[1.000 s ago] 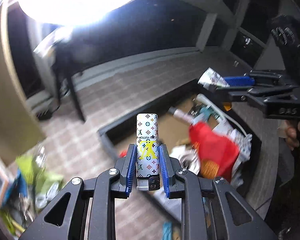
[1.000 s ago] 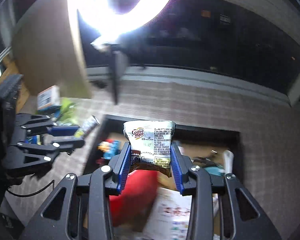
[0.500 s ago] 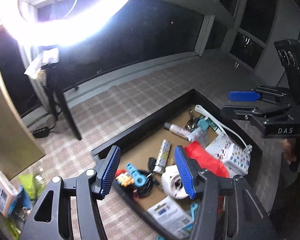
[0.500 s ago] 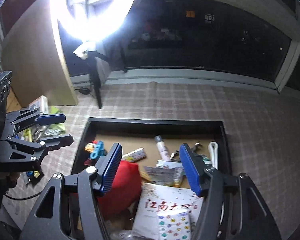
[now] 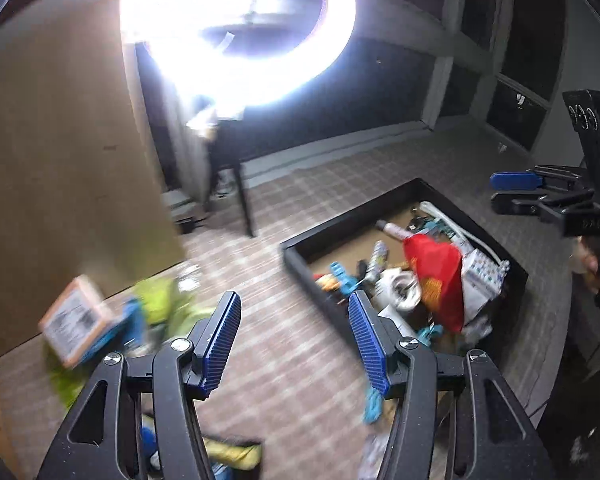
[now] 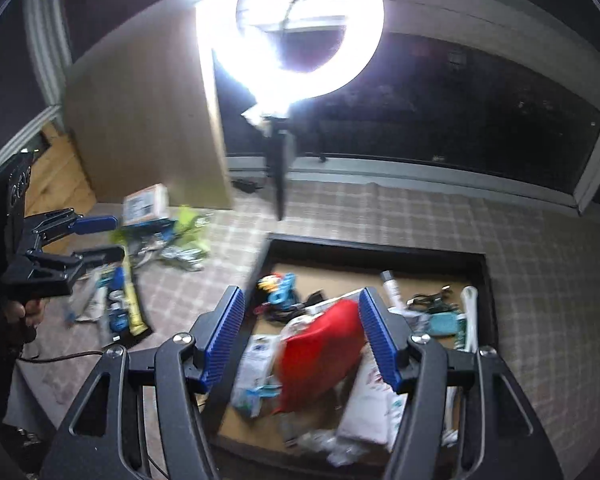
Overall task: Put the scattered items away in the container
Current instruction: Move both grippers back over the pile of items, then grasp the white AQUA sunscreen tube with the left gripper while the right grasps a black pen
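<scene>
The black tray (image 5: 300, 268) (image 6: 372, 248) lies on the checked floor and holds a red pouch (image 5: 436, 276) (image 6: 320, 348), a patterned lighter (image 5: 378, 258), a white cable (image 6: 470, 320) and other small things. My left gripper (image 5: 294, 308) (image 6: 108, 240) is open and empty over the floor, just left of the tray. Above the tray's near half, my right gripper (image 6: 302, 300) (image 5: 508, 192) hangs open with nothing in it. Loose items lie in a blurred pile to the left: an orange-edged box (image 5: 76, 320) (image 6: 146, 204), green packets (image 5: 160, 300) (image 6: 188, 232), a yellow packet (image 6: 130, 300).
A bright ring light (image 5: 240, 40) stands behind on a dark stand (image 5: 244, 200). A tall brown board (image 5: 60, 160) rises beside the pile. Dark windows run along the back wall. A hand (image 5: 588, 268) holds the right gripper's handle.
Both grippers opened: the left let go of the patterned lighter, the right of the creamer packet, and both items dropped toward the tray. Both grippers have since risen and swung left.
</scene>
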Action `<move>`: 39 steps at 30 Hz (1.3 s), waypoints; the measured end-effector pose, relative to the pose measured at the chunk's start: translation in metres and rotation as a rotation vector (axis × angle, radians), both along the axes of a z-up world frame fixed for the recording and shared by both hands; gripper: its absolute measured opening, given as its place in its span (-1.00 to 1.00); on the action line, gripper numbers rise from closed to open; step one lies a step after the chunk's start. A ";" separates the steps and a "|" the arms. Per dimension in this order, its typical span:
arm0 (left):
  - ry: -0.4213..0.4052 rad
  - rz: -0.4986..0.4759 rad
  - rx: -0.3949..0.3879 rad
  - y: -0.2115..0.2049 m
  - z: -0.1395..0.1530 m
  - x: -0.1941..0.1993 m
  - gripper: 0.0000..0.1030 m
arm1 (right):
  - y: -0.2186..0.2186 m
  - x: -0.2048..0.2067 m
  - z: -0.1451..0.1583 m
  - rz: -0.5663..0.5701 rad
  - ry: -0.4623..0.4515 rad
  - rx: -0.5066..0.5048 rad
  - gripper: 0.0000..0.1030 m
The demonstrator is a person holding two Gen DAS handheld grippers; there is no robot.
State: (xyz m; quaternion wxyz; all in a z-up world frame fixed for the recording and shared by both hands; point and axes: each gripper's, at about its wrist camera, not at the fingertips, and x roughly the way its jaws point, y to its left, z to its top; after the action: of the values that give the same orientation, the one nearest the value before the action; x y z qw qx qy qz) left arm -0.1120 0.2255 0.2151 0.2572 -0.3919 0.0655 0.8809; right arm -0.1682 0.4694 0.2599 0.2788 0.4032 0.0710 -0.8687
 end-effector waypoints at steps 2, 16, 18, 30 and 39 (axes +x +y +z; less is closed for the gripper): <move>0.002 0.041 -0.014 -0.023 0.000 0.016 0.04 | -0.009 0.016 0.001 0.040 -0.004 -0.011 0.14; -0.190 0.353 -0.051 -0.172 -0.088 0.119 0.03 | -0.140 0.082 -0.063 0.316 -0.106 0.045 0.13; -0.199 0.379 -0.057 -0.189 -0.093 0.127 0.03 | -0.160 0.083 -0.071 0.352 -0.124 0.045 0.10; -0.222 0.383 -0.086 -0.241 -0.123 0.106 -0.06 | -0.291 0.064 -0.122 0.513 -0.206 0.177 -0.25; -0.264 0.270 -0.178 -0.222 -0.155 0.063 -0.01 | -0.350 0.043 -0.165 0.584 -0.273 0.297 -0.31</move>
State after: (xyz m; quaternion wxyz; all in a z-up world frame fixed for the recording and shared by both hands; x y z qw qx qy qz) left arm -0.0486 0.0030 0.0601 0.1075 -0.5305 0.0554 0.8390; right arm -0.1248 0.1198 0.0947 0.4608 0.5142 0.2711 -0.6707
